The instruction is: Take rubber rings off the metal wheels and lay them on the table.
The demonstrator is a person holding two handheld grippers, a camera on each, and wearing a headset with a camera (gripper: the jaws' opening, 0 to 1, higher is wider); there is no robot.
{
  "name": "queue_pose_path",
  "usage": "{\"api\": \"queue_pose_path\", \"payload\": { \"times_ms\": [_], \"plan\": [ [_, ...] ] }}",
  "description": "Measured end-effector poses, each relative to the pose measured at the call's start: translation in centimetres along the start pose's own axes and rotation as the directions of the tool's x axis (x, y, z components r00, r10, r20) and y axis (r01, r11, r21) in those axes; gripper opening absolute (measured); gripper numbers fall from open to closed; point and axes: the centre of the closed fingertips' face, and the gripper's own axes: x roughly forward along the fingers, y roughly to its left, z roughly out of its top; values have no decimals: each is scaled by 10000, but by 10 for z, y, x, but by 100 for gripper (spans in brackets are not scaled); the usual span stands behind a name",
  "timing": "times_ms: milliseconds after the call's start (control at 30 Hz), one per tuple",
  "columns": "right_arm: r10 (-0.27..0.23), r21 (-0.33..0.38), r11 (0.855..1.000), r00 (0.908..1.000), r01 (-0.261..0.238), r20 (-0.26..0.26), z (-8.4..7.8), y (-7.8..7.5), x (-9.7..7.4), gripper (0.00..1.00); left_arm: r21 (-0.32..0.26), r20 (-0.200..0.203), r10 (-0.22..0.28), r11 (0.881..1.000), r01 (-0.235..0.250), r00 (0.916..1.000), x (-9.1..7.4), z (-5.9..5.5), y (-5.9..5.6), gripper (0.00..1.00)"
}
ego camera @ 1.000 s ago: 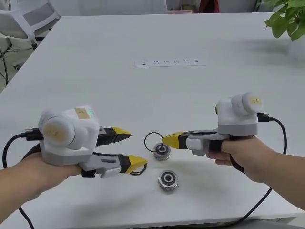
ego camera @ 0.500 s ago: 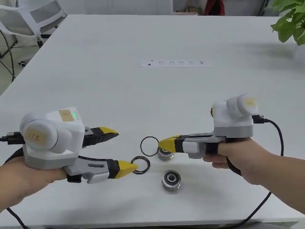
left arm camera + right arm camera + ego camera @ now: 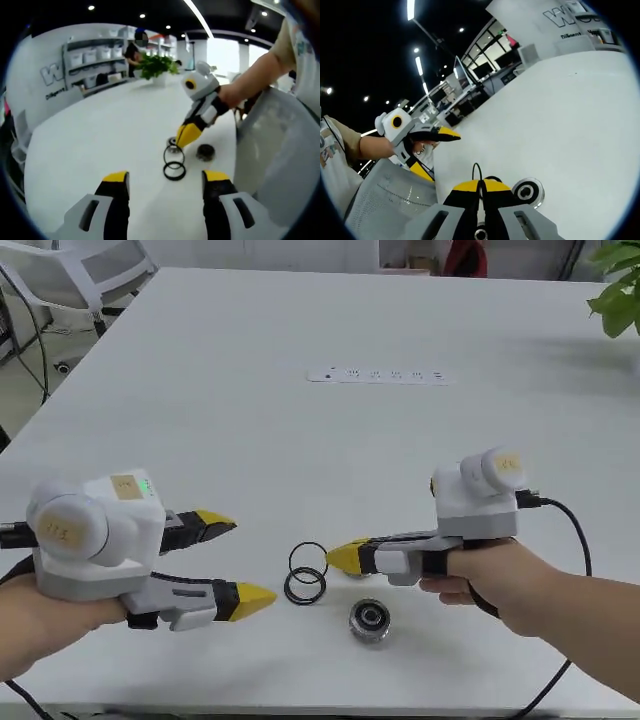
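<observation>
Black ring [image 3: 308, 544] is hanging pinched in the right gripper's [image 3: 340, 556] closed tips, near a wheel [image 3: 370, 620]. The left gripper [image 3: 243, 560] is hovering level, jaws spread, left of it.

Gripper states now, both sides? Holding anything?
Left gripper: open, empty.
Right gripper: shut on a rubber ring.

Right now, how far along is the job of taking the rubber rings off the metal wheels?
Done: one black rubber ring lies flat on the white table, near a round metal wheel. In hand: the right gripper is shut on a second thin black ring, held upright, not yet laid down. The left gripper is open and empty. Left: lay that ring flat.
</observation>
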Motion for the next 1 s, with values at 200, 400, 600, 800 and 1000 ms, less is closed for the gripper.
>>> {"api": "queue_pose_path", "payload": {
  "times_ms": [200, 400, 600, 800, 1000],
  "plan": [
    [-56, 91, 9999, 9995, 59, -319, -8, -1, 6, 0, -24, -61, 15, 10000, -15, 10000, -1, -4, 0, 59],
    [-167, 163, 9997, 9986, 175, -509, -13, -3, 9, 0, -103, -59, 14, 9999, -14, 10000, 0, -5, 0, 59],
    [-337, 164, 9993, 9971, 349, -681, -19, -6, 11, 0, -137, -78, 8, 9999, -9, 10000, 0, -6, -1, 59],
    [-571, 211, 9981, 9962, 586, -664, -19, -11, 11, 1, -168, -126, 63, 9998, -65, 9999, -1, -9, 1, 59],
    [-670, 104, 9976, 9956, 678, -657, -19, -11, 11, 7, -193, -130, 101, 9998, -103, 9999, -2, -9, 1, 59]
  ]
}}
